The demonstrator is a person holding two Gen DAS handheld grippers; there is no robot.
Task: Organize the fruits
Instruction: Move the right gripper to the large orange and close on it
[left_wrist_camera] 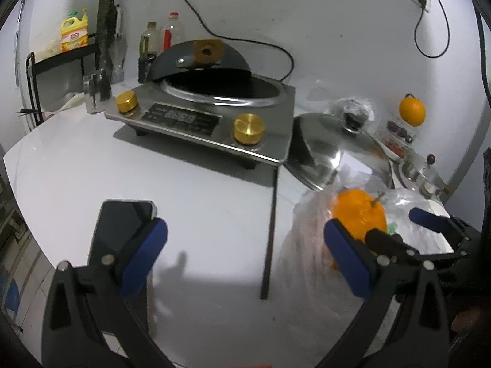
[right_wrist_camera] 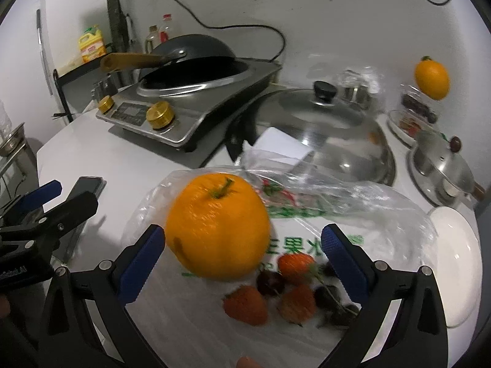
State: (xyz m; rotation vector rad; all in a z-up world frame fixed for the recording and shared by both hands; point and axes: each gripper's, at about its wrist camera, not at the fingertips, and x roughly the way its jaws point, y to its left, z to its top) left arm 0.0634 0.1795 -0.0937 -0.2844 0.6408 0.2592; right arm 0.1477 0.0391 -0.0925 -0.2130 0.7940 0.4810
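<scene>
R hand-held gripper [right_wrist_camera: 242, 263] jaws wide apart, grasping nothing; orange [right_wrist_camera: 216, 225] sits betw. its blue pads, on top of clear plastic bag [right_wrist_camera: 353, 202], w/ strawberries [right_wrist_camera: 245, 305] + cherries [right_wrist_camera: 270, 282] lying just in front. L hand-held gripper [left_wrist_camera: 245, 256] also released, over bare white table [left_wrist_camera: 199, 202], phone [left_wrist_camera: 119, 230] behind its L finger. Farther back: cooker [left_wrist_camera: 199, 116] w/ wok, steel lid [right_wrist_camera: 322, 128]; second orange [right_wrist_camera: 432, 81] near wall.

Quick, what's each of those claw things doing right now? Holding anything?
Left gripper: open, holding nothing.
Right gripper: open around the orange, not clamped on it.
</scene>
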